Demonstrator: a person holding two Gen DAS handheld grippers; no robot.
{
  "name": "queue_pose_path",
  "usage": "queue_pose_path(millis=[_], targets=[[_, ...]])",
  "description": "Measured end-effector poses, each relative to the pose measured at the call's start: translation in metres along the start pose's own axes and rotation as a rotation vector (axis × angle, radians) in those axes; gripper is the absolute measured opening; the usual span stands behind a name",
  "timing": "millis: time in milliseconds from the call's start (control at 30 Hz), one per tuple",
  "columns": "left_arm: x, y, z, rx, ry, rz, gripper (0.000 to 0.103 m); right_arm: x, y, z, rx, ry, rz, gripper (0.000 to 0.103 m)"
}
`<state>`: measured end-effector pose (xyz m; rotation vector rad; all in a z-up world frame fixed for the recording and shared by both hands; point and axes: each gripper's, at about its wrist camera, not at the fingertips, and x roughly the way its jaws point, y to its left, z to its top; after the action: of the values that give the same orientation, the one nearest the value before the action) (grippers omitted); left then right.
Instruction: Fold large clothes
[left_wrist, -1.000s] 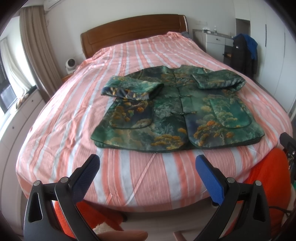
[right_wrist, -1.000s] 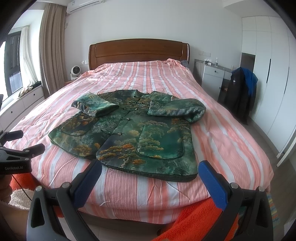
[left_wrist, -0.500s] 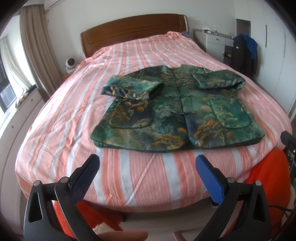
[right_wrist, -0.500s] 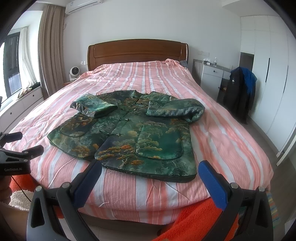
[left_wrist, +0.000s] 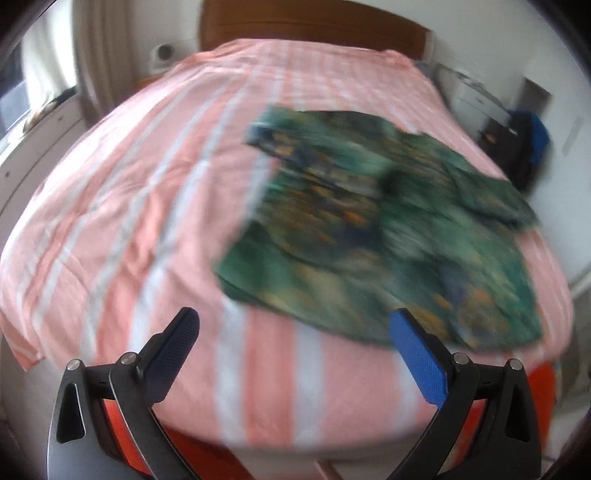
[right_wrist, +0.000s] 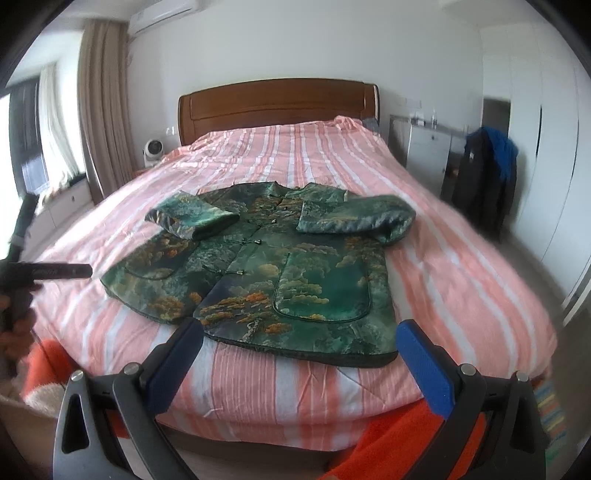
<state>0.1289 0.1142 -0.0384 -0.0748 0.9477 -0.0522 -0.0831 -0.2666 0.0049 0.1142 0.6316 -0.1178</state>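
While laid flat near the foot edge of the bed (right_wrist: 461, 266), sleeves folded inward, the green jacket (right_wrist: 280, 266) is untouched. Left gripper (left_wrist: 295, 332) and right gripper (right_wrist: 299, 338) are held wide, empty. Risk: padded sleeves may be sprung open if the hem is lifted unevenly.

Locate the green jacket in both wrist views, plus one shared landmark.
Left wrist: green jacket right of centre, blurred, on the striped bedspread.
Right wrist: jacket centre frame, sharp, sleeves folded in.
Shared landmark: wooden headboard at the top of both views.
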Motion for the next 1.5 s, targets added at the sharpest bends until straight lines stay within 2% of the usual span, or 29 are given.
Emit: queue_pose_path(millis=[67,200,233,333,400,433,467,500,533,600,700,733,867,900,933,1000,1100,1167,1233,1367,1500], targets=[[0.033,0.020,0.023,0.033,0.038,0.000,0.103,0.011,-0.022,0.000,0.076,0.044,0.008,0.103],[0.117,0.049,0.049,0.029,0.235,-0.188,0.103,0.024,-0.065,-0.006,0.236,0.108,0.009,0.103],[0.132,0.051,0.050,0.027,0.269,-0.207,0.102,0.026,-0.073,-0.008,0.259,0.115,0.016,0.103],[0.165,0.046,0.044,0.057,0.337,-0.193,0.102,0.044,-0.101,-0.014,0.321,0.175,0.063,0.103],[0.171,0.039,0.039,0.072,0.340,-0.186,0.102,0.064,-0.121,-0.019,0.361,0.241,0.116,0.103],[0.169,0.035,0.038,0.076,0.331,-0.192,0.092,0.076,-0.132,-0.022,0.380,0.286,0.123,0.103],[0.167,0.031,0.035,0.077,0.329,-0.208,0.059,0.083,-0.138,-0.024,0.389,0.310,0.127,0.103],[0.164,0.026,0.031,0.060,0.348,-0.254,0.042,0.093,-0.146,-0.027,0.396,0.333,0.135,0.103],[0.160,0.021,0.027,0.052,0.351,-0.254,0.013,0.103,-0.152,-0.029,0.401,0.359,0.128,0.103],[0.145,0.008,0.019,0.098,0.319,-0.202,0.011,0.118,-0.158,-0.030,0.399,0.383,0.144,0.103],[0.123,-0.004,0.003,0.104,0.291,-0.196,0.009,0.153,-0.161,-0.030,0.353,0.418,0.217,0.100],[0.115,-0.005,-0.004,0.094,0.289,-0.206,0.009,0.169,-0.163,-0.030,0.344,0.445,0.235,0.091],[0.083,-0.014,-0.044,0.089,0.296,-0.237,0.009,0.204,-0.170,-0.025,0.344,0.499,0.278,0.072],[0.076,-0.016,-0.055,0.087,0.299,-0.241,0.009,0.206,-0.171,-0.022,0.329,0.501,0.277,0.060],[0.071,-0.018,-0.065,0.079,0.303,-0.246,0.009,0.206,-0.171,-0.019,0.311,0.504,0.277,0.053],[0.062,-0.024,-0.088,0.062,0.313,-0.253,0.009,0.204,-0.171,-0.014,0.254,0.522,0.260,0.045],[0.059,-0.031,-0.105,0.062,0.307,-0.231,0.009,0.201,-0.168,-0.012,0.166,0.531,0.229,0.037],[0.061,-0.028,-0.102,0.043,0.305,-0.233,0.009,0.201,-0.168,-0.013,0.139,0.539,0.217,0.032],[0.053,-0.030,-0.104,0.040,0.300,-0.240,0.009,0.200,-0.165,-0.013,0.117,0.536,0.206,0.022],[0.046,-0.028,-0.118,0.072,0.320,-0.221,0.009,0.186,-0.161,-0.016,0.116,0.528,0.214,0.018],[0.059,-0.022,-0.122,0.059,0.336,-0.202,0.009,0.188,-0.160,-0.019,0.092,0.527,0.193,0.018]])
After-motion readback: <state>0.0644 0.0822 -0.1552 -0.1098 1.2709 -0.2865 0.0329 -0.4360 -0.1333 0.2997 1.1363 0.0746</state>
